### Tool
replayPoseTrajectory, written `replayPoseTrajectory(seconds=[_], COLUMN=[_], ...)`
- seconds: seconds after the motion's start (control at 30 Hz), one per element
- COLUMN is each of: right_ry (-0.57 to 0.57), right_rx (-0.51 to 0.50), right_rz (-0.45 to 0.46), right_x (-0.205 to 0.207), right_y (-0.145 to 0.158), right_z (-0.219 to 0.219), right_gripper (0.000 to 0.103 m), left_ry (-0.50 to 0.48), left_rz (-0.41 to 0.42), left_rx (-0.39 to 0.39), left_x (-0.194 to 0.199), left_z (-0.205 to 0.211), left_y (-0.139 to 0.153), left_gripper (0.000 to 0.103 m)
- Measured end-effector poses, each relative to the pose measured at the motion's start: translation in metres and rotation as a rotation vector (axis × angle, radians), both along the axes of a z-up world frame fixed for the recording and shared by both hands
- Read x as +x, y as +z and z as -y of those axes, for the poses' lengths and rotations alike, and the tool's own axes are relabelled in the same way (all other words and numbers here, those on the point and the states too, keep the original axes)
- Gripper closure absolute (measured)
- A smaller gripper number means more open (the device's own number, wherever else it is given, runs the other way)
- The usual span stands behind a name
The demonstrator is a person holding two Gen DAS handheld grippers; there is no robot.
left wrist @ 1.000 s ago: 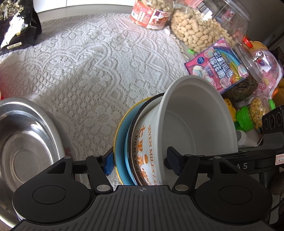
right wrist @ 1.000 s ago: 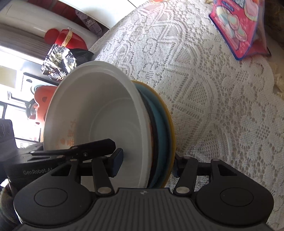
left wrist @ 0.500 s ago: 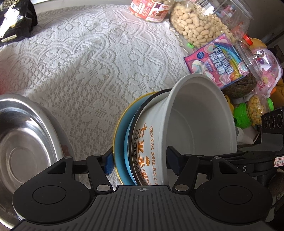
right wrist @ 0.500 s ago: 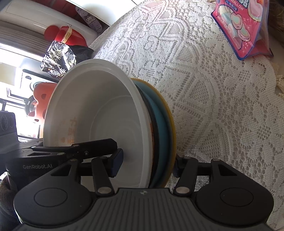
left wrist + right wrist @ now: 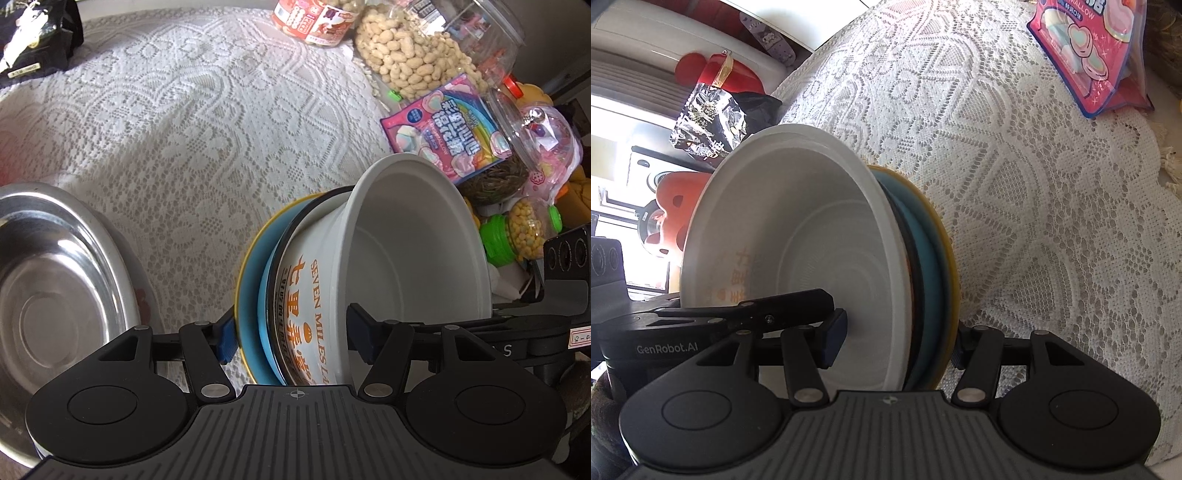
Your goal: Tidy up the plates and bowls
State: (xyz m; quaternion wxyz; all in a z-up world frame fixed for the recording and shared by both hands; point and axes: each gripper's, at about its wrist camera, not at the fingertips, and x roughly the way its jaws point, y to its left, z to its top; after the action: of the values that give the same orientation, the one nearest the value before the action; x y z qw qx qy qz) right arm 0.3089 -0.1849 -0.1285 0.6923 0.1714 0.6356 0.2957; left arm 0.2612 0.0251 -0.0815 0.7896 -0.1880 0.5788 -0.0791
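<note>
A stack of dishes is held on edge between both claws above the lace-covered worktop (image 5: 192,122). The stack is made up of a white bowl (image 5: 413,251) with orange lettering on its outer wall, a dark-rimmed dish behind it, a blue plate (image 5: 251,317) and a yellow plate (image 5: 951,273) at the back.

In the left wrist view, the left claw (image 5: 290,334) is seen at the lower centre of the frame, spread wide and clamped across the whole stack: one blue pad is pressed against the back of the plates, the other is set inside the white bowl.

In the right wrist view, the right claw (image 5: 899,341) is closed on the same stack at the lower centre of the frame, with one pad inside the bowl and the other against the yellow plate.

A steel bowl (image 5: 55,295) is seen at the lower left of the left wrist frame, resting on the worktop, apart from the stack. A pink candy bag (image 5: 447,125) and a jar of peanuts (image 5: 417,59) are crowded at the upper right.
</note>
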Motion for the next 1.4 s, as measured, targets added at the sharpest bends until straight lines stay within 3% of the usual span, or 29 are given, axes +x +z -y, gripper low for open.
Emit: replayPoseTrajectory(seconds=[0.37, 0.77, 1.07, 1.4], right_ry=[0.016, 0.145, 0.246, 0.315], right_rx=[-0.024, -0.044, -0.079, -0.174], right_rz=[0.122, 0.233, 0.218, 0.124], right_x=[-0.016, -0.042, -0.048, -0.044], right_y=[0.052, 0.106, 0.1, 0.056], right_z=[-0.013, -0.099, -0.173, -0.215], right_gripper=[0.047, 0.047, 0.047, 0.047], left_ry=[0.01, 0.145, 0.251, 0.277], left_rz=[0.116, 0.212, 0.194, 0.096], left_rx=[-0.019, -0.036, -0.083, -0.131], left_x=[-0.027, -0.086, -0.108, -0.11], left_z=[-0.019, -0.099, -0.159, -0.191], left_y=[0.048, 0.082, 0.059, 0.004], left_gripper=[0.039, 0.039, 0.039, 0.04])
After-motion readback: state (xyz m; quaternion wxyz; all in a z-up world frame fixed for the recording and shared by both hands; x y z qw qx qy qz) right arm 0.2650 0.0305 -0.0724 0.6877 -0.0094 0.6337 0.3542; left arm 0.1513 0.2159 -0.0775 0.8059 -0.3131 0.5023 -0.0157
